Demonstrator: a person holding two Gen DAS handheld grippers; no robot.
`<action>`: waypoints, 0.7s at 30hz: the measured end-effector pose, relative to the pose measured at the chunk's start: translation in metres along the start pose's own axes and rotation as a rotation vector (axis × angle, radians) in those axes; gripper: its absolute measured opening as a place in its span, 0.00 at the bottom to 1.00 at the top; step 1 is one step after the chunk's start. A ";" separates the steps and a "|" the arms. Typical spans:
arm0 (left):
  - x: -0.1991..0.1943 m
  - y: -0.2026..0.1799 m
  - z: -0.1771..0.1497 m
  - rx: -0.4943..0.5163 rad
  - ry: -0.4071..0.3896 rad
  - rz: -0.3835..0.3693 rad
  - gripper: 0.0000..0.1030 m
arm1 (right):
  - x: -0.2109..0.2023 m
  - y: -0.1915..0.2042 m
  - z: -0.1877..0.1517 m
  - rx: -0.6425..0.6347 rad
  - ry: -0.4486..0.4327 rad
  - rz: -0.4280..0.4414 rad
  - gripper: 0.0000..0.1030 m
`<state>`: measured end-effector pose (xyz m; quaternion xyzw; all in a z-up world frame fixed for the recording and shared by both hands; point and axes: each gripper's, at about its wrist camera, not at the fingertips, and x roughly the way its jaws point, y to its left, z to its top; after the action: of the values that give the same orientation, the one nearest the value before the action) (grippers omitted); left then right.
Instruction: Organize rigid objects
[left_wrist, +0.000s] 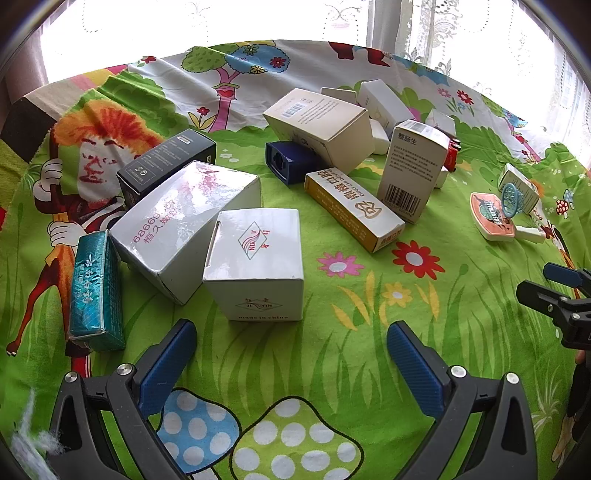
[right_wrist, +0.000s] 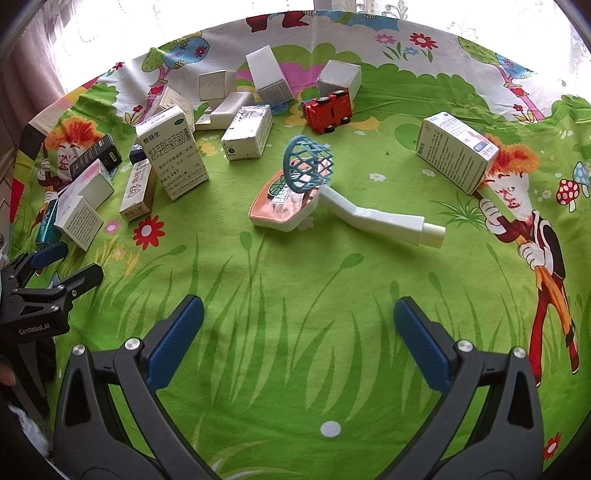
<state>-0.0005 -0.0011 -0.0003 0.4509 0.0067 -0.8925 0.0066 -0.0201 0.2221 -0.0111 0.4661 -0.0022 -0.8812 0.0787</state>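
Observation:
Several cardboard boxes lie scattered on a cartoon-print green cloth (left_wrist: 351, 350). My left gripper (left_wrist: 291, 345) is open and empty, just in front of a small white cube box (left_wrist: 258, 258). Beside that box lie a large white box (left_wrist: 181, 221), a teal box (left_wrist: 96, 291), a black box (left_wrist: 166, 162) and a yellow-white box (left_wrist: 352, 206). My right gripper (right_wrist: 299, 317) is open and empty, short of a toy basketball hoop (right_wrist: 295, 184) lying on its side with a white post (right_wrist: 384, 218). A red toy car (right_wrist: 328, 110) lies on its side behind it.
A tall white medicine box (right_wrist: 171, 151) stands left of the hoop, another box (right_wrist: 456, 149) lies at the right. More white boxes (right_wrist: 266, 77) cluster at the back. Each gripper shows at the edge of the other's view, left gripper (right_wrist: 55, 269) and right gripper (left_wrist: 546, 284). Bright curtained windows lie behind the table.

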 end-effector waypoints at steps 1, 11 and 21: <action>0.000 0.000 0.000 0.000 0.000 0.000 1.00 | 0.003 -0.001 0.002 0.009 0.002 -0.008 1.00; 0.000 0.000 0.000 0.000 0.000 0.000 1.00 | -0.013 0.012 0.041 -0.097 -0.156 -0.023 0.89; 0.000 0.000 0.000 -0.001 0.000 0.001 1.00 | 0.058 0.006 0.053 -0.285 0.002 0.098 0.88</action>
<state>-0.0003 -0.0012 0.0000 0.4510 0.0069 -0.8925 0.0069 -0.0950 0.2039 -0.0287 0.4504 0.1003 -0.8672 0.1871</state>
